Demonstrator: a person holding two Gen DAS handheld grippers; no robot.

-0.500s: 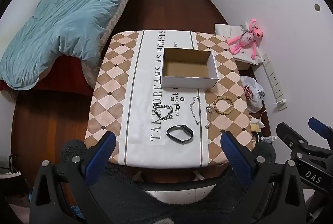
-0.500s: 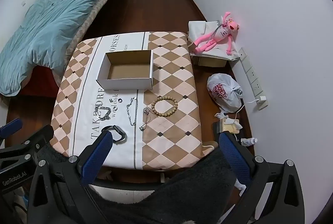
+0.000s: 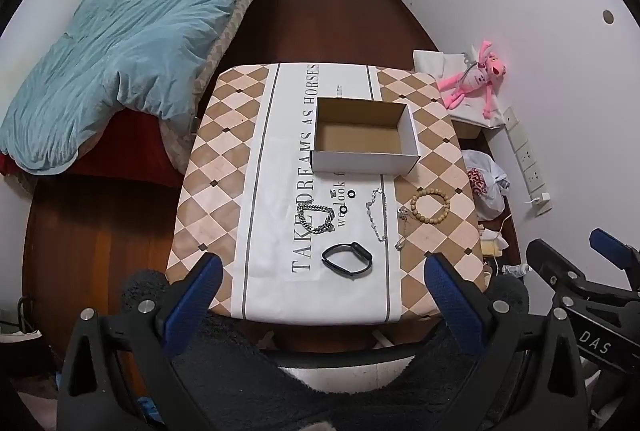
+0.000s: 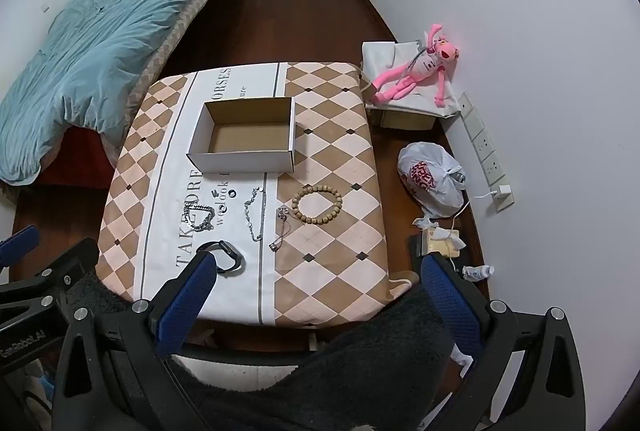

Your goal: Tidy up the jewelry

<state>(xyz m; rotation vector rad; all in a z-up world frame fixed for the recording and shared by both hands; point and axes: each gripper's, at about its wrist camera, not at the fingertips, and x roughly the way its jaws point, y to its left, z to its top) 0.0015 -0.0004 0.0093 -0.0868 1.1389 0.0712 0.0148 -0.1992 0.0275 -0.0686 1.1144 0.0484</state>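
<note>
Left gripper (image 3: 324,285): jaws spread to full width, nothing between them, held above the near edge of the table (image 3: 208,167) and angled steeply down. Right gripper (image 4: 320,285): same condition, jaws wide apart and empty, also above the near edge, to the right of the left one. Its left finger (image 4: 186,305) overlaps the watch in the right wrist view, but contact is not shown

Table carries a checked cloth with a white lettered band down the middle. Nearest the grippers lies a black watch (image 3: 347,259), on the white band, strap looped. Beyond it, a row of items runs left to right: a heavy silver chain (image 3: 316,218), coiled; two small dark rings (image 3: 343,209) (image 3: 352,194) and a tiny clip on the lettering; a thin silver chain (image 3: 377,213), laid lengthwise; a short chain with a pendant (image 3: 402,227); a wooden bead bracelet (image 3: 430,206) on the checks, just right of it. All are apart from one another

Behind the row sits an open box (image 3: 362,163), white outside, brown inside, with nothing in it

Left of the table: a bed with a blue duvet (image 3: 120,63). Right, on the floor by the wall: a pink plush (image 3: 474,79) and a white bag (image 4: 434,179)
</note>
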